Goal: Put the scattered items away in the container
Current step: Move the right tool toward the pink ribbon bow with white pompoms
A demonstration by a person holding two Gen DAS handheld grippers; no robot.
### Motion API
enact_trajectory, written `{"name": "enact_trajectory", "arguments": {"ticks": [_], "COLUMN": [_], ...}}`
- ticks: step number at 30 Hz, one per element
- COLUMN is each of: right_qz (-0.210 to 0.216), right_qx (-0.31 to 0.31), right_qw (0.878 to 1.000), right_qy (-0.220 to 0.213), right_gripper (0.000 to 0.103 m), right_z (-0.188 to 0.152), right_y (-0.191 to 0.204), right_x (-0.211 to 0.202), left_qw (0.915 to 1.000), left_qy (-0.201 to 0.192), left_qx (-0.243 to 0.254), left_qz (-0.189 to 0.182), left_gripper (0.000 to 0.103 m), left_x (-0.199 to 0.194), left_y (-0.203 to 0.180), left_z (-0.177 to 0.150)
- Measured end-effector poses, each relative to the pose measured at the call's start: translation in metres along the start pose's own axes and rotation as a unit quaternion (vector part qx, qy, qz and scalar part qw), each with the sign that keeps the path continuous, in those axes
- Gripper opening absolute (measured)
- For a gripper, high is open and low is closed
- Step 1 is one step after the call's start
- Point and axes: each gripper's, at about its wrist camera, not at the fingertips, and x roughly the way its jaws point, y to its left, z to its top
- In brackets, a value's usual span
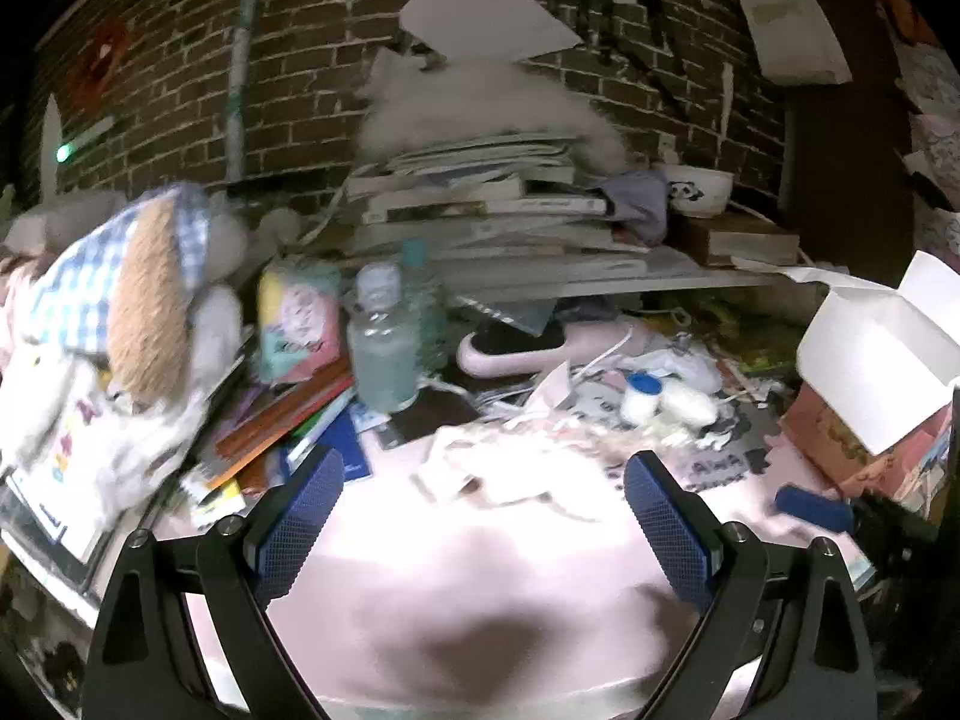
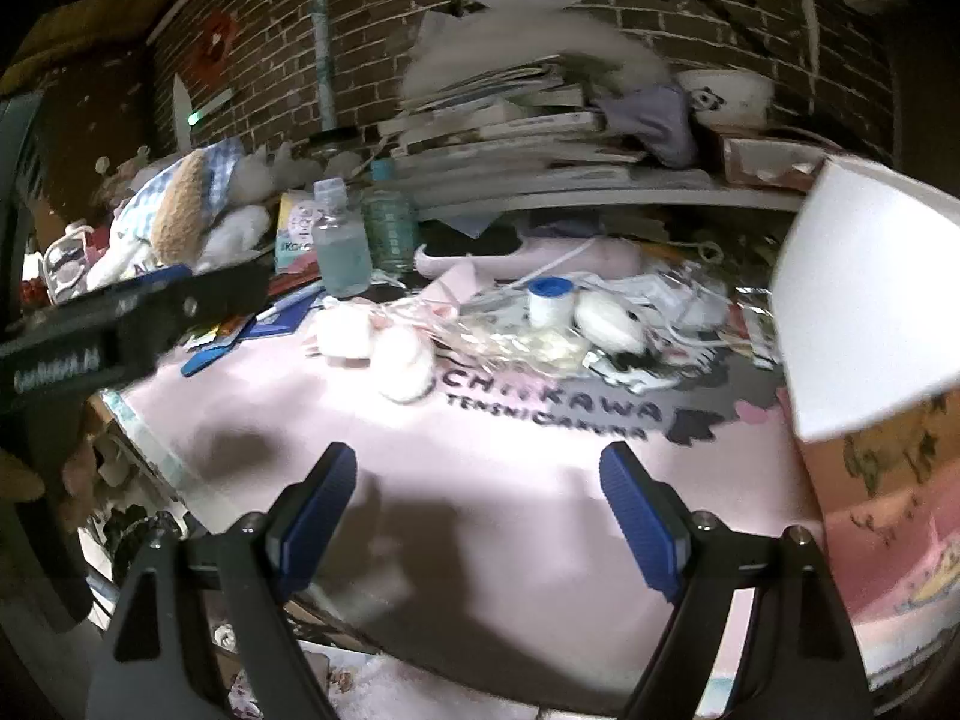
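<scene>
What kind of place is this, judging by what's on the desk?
Probably a cluttered home desk in a bedroom or study: a stack of books against a brick wall, a plush toy, and a pink desk mat.

Both fisheye views are dim at the periphery, with black vignetted corners and bowed brick lines. A strong source overexposes the pink mat (image 1: 480, 570), washing out its centre. Dark soft-edged shadows fall on the mat. Motion blur smears the clutter, notably the plush toy (image 1: 150, 300).
</scene>
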Motion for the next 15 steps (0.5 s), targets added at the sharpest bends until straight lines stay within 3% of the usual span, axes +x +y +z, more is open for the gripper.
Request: {"name": "enact_trajectory", "arguments": {"ticks": [15], "right_qz": [0.042], "right_qx": [-0.042], "right_qw": [0.998], "right_qy": [0.003], "right_gripper": [0.081], "right_z": [0.042], "right_y": [0.036], "right_x": [0.041], "left_qw": [0.9989], "left_qy": [0.003], "left_qx": [-0.043], "left_qz": [0.018], "left_gripper": [0.094], "left_x": [0.002], "left_y": [0.052], "left_z": [-0.023]}}
